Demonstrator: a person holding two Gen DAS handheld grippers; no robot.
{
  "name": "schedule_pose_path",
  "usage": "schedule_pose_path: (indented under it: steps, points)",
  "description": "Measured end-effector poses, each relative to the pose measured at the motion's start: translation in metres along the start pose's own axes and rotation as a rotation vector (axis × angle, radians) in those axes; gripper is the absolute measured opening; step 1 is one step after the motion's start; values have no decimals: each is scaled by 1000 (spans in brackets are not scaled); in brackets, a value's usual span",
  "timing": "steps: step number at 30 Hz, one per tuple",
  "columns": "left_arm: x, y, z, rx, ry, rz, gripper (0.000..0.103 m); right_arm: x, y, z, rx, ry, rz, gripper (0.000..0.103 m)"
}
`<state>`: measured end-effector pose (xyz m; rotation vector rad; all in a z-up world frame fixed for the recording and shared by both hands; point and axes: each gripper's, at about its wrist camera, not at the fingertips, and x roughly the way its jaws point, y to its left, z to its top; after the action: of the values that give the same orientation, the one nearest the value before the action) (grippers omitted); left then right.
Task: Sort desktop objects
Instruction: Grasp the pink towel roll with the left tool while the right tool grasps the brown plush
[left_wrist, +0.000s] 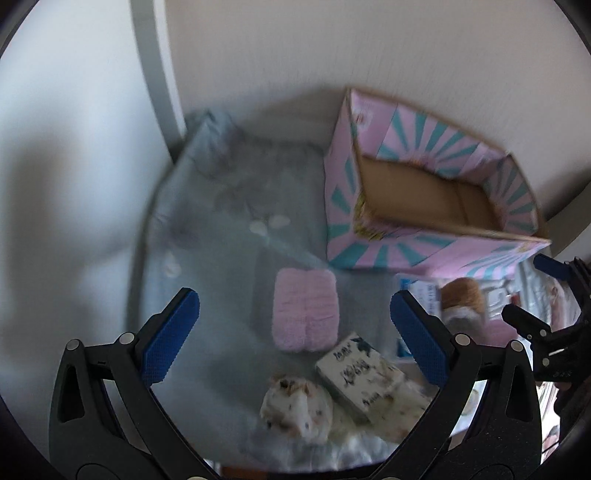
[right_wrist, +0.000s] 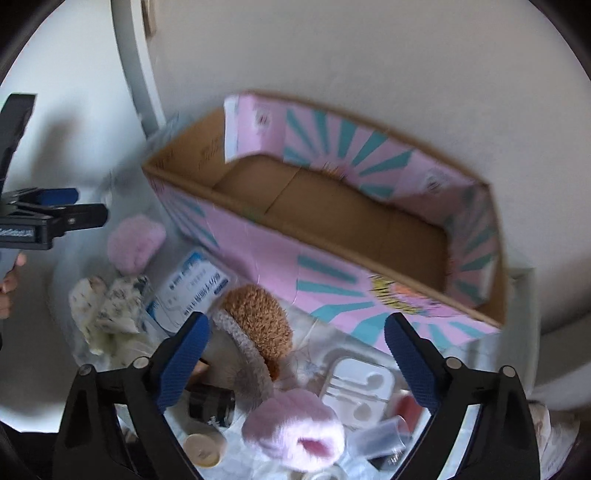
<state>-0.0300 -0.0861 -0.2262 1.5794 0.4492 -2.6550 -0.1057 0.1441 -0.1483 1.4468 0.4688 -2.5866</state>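
Note:
An empty pink and teal cardboard box (left_wrist: 436, 192) stands at the back by the wall; it also shows in the right wrist view (right_wrist: 332, 221). My left gripper (left_wrist: 295, 332) is open above a pink fuzzy glove (left_wrist: 306, 314) and a patterned tissue pack (left_wrist: 360, 373). My right gripper (right_wrist: 297, 358) is open above a brown hedgehog plush (right_wrist: 258, 325), a second pink fuzzy glove (right_wrist: 291, 428) and an earphone case (right_wrist: 354, 384). The right gripper (left_wrist: 550, 295) appears at the right edge of the left view.
A grey cloth (left_wrist: 236, 206) covers the table left of the box. A white and blue mask pack (right_wrist: 188, 284), crumpled patterned cloth (right_wrist: 107, 306), a dark small bottle (right_wrist: 212, 406) and a round cap (right_wrist: 203, 450) lie in front. The wall is close behind.

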Motion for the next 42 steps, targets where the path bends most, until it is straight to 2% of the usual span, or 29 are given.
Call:
schedule_pose_path:
  steps: [1,3,7,12,13,15,17,18,24,32,35,37,38,39,42]
  points:
    - [8,-1,-1,-2,14,-4,102,5,1,-1,-12,9,15,87]
    - [27,-3,-5,-2,37,-10,102,17,3,-3,-39,29,57,73]
    - [51,-5,-12,14,69,1,101,33,9,-6,-93,60,81,71]
    - [64,-4,-19,6,92,-9,88,40,16,-7,-135,67,97,71]
    - [65,-4,-20,5,94,-10,80,42,17,-7,-146,71,94,69]
    - [64,-6,-22,17,82,6,69,43,20,-7,-163,77,98,49]
    - [61,-7,-22,24,76,0,48,44,22,-6,-169,85,124,40]
    - [59,-8,-23,20,72,-18,45,42,25,-5,-175,82,120,39]
    - [42,-13,-28,23,52,-11,43,28,28,-1,-184,67,105,37]
    - [-6,-24,-28,15,6,-14,43,-21,31,14,-169,-8,102,35]
    - [-37,-29,-20,10,-17,-22,43,-42,32,14,-163,-34,112,34]
    - [-40,-19,-12,13,-35,-26,43,-51,32,17,-156,-53,122,33]
    - [-51,-21,-10,14,-46,-23,43,-58,32,19,-154,-64,127,33]
    - [-45,-26,0,13,-54,-20,43,-60,30,23,-153,-73,128,33]
    - [-62,-26,1,11,-86,-23,43,-77,29,29,-147,-104,131,33]
